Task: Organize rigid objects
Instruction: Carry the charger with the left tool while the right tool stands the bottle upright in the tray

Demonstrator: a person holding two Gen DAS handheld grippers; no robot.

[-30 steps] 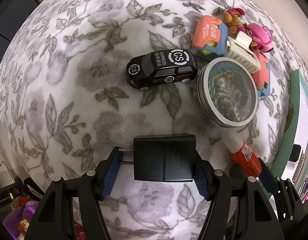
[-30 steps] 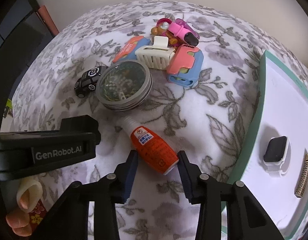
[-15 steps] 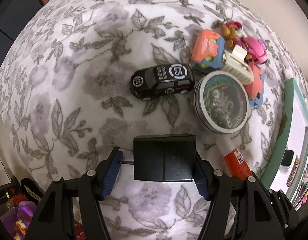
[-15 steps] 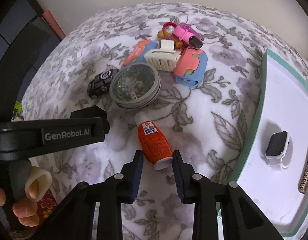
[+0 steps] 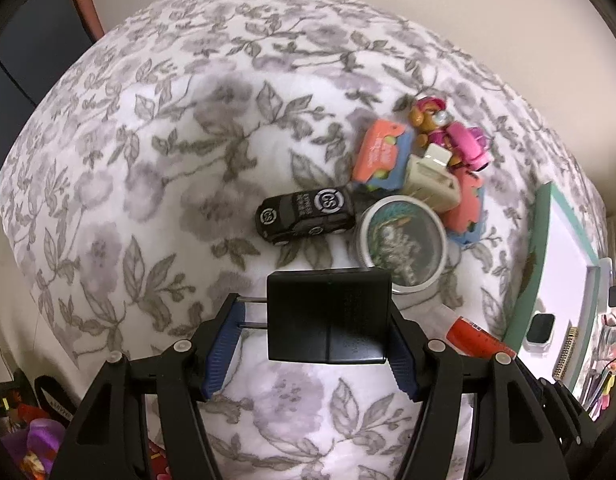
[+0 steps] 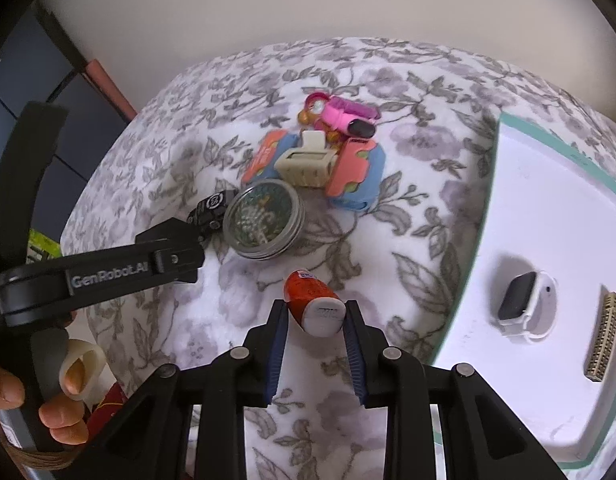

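The right claw [image 6: 313, 320] has just been closing, and its blue pads now pinch the orange glue bottle [image 6: 313, 300] at its white base end, the bottle pointing away from the camera with its tip tilted off the blanket [image 6: 407, 240]. A second ago that bottle lay flat on the flowered blanket between spread jaws, just below the round tin [image 6: 264, 220]; now it is up in the grip and the blanket under it looks farther off, so I judge the pick is made. The left claw [image 5: 315, 320] pinches the black plug adapter [image 5: 327, 316] across its width, one pad on the two metal prongs and the other on the flat end, exactly as it did a second ago, and from this view the heap has shrunk in the frame, which tells me this hand has lifted too. The rest sits untouched near the far edge of the blanket: the black toy car [image 5: 306, 216] touching the tin, the cream hair clip [image 5: 431, 180] lying over the pink-and-blue foam pieces [image 5: 381, 154], and the pink toy figure [image 5: 455, 136] behind them. At the blanket's right edge the white tray [image 6: 547, 200] already holds a watch [image 6: 525, 304] and a small comb [image 6: 601, 336]. With both claws loaded and clear of the heap, the next sensible move looks like carrying them over to that tray.
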